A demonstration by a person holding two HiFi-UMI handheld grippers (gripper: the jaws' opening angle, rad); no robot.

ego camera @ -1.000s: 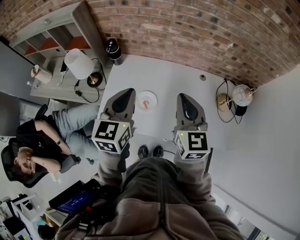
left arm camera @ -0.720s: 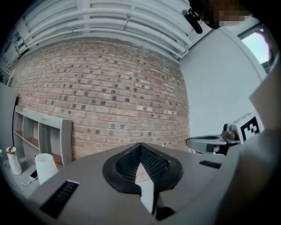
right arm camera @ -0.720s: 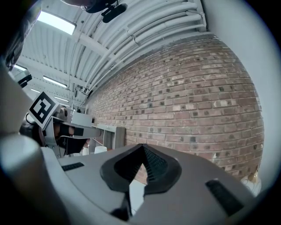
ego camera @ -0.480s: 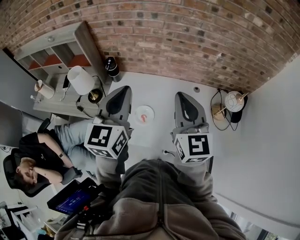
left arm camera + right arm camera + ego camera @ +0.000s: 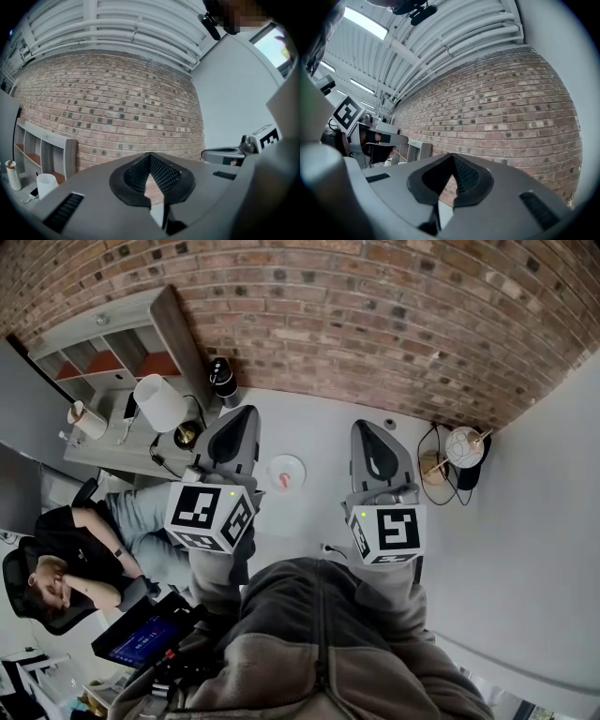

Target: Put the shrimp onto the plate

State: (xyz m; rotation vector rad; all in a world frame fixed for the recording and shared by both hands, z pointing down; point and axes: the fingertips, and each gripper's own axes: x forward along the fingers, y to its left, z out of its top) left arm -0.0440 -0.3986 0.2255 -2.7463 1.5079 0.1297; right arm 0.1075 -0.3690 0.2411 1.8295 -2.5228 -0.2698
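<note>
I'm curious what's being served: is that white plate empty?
Not empty. A small orange-pink piece, likely the shrimp, lies on the plate in the head view.

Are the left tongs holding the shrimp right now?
No, the left tongs are shut and empty; the shrimp lies on the plate.

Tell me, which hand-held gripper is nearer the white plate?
Left. In the head view the left hand-held gripper shows close beside the left edge of the plate; the right hand-held gripper shows farther off on its right, a wide gap between.
</note>
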